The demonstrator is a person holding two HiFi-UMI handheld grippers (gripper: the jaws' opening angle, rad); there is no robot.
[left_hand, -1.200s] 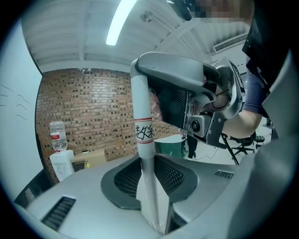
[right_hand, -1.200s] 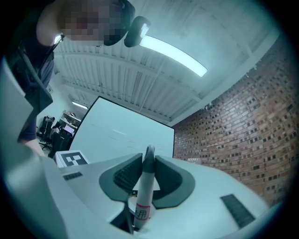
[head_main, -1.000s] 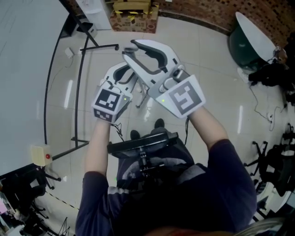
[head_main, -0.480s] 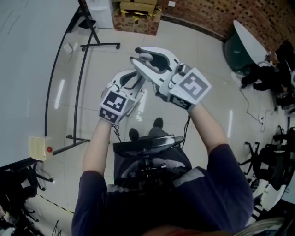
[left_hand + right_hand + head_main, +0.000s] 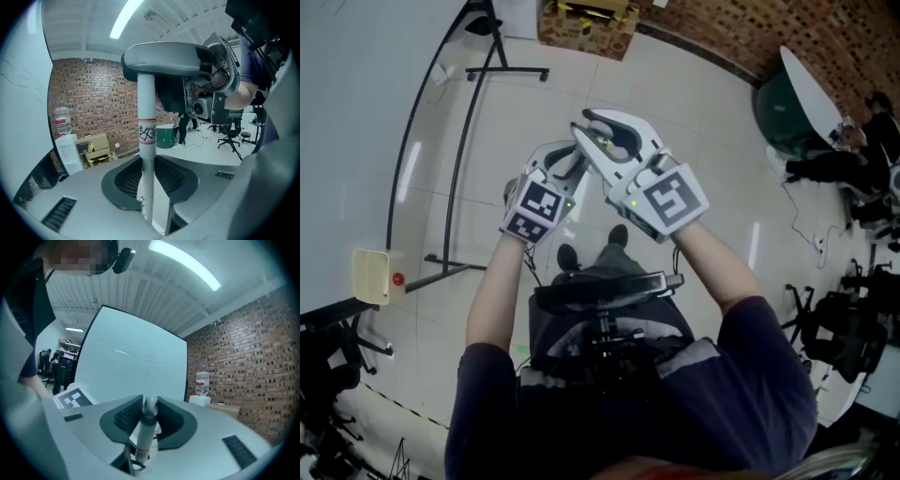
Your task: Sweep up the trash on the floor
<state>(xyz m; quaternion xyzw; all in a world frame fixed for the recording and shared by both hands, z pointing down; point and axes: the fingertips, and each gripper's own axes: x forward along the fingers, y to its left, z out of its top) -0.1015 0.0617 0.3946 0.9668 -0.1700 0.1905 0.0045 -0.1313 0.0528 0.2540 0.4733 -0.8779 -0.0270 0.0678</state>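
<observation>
Left gripper view: the left tongs point(image 5: 146, 174) clamp a white, red-banded handle point(image 5: 146, 108) that stands upright between them. Just above, the right tongs point(image 5: 149, 409), which have just been closing, pinch the handle's top end. Both pairs are held close together out in front of the person point(image 5: 675, 394), above the pale tiled floor point(image 5: 703, 103), with a brick wall point(image 5: 93, 98) beyond.

No legible text — pole label point(image 5: 146, 132) scribbled
</observation>
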